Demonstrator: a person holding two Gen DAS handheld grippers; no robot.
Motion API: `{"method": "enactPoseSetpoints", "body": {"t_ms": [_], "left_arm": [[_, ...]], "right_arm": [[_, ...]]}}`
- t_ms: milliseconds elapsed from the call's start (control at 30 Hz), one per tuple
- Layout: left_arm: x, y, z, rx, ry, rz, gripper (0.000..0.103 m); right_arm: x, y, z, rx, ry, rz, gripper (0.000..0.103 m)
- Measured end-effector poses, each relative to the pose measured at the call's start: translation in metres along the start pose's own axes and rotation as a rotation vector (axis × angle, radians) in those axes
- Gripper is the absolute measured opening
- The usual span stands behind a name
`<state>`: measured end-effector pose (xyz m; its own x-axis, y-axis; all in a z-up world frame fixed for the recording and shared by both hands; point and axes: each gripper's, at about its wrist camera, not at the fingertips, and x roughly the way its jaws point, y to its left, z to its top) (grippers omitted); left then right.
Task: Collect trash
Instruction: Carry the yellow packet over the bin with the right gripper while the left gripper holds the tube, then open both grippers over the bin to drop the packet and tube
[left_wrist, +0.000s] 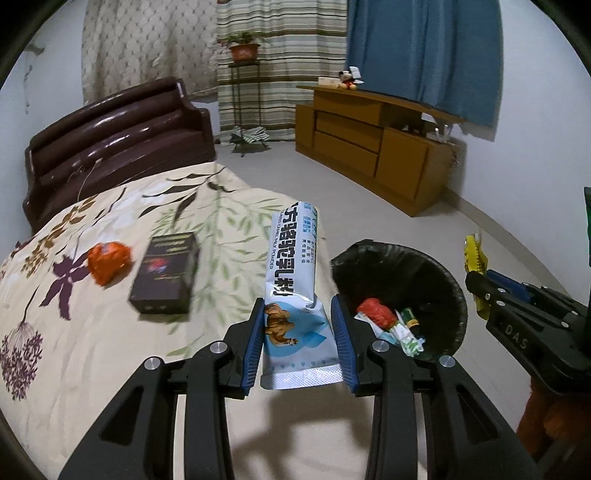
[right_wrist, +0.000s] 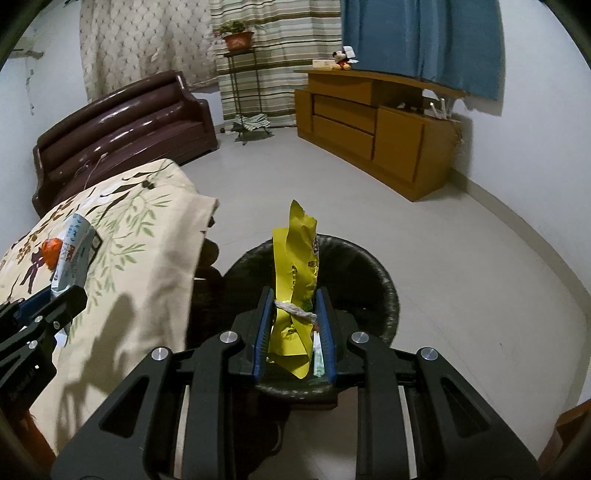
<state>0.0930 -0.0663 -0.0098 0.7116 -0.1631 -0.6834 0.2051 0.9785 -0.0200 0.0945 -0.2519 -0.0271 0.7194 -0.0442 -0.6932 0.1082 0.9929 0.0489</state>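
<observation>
The left hand-held gripper (left_wrist: 298, 336) is clamped on a white-and-blue milk powder sachet (left_wrist: 293, 280), its blue pads pressing the sachet's lower part, where a tiger is printed; the sachet points away toward 12 o'clock above the edge of the bed (left_wrist: 110, 229). On the floral bedspread, at 10 o'clock from this gripper, lie a dark box (left_wrist: 166, 273) and, just beside it at its 9 o'clock, a crumpled orange wrapper (left_wrist: 109, 260). At the gripper's 2 o'clock stands a black-lined trash bin (left_wrist: 436, 273) on the floor, holding a red crumpled wrapper (left_wrist: 376, 310) and some green-and-white packets (left_wrist: 406, 328).

The right hand-held gripper (right_wrist: 295, 328) is clamped on a yellow snack wrapper (right_wrist: 295, 266), which has a strand of twine across it between the pads. The wrapper is held directly over the open mouth of the trash bin. In the left wrist view this gripper appears at 3 o'clock, with the yellow wrapper at the far rim of the bin.

Farther off, at 12 to 1 o'clock, a wooden cabinet (right_wrist: 369, 122) stands against the wall.
</observation>
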Motion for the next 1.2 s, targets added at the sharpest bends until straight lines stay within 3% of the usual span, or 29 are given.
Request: {"method": "enactPoseSetpoints", "body": {"t_ms": [633, 1200], "left_arm": [[0.057, -0.048, 0.031, 0.057, 0.016, -0.015, 0.036], [0.085, -0.059, 0.04, 0.067, 0.053, 0.001, 0.037]], "right_arm": [[0.026, -0.03, 0.018, 0.036, -0.013, -0.03, 0.023], [0.061, -0.042, 0.029, 0.068, 0.012, -0.041, 0.023]]}}
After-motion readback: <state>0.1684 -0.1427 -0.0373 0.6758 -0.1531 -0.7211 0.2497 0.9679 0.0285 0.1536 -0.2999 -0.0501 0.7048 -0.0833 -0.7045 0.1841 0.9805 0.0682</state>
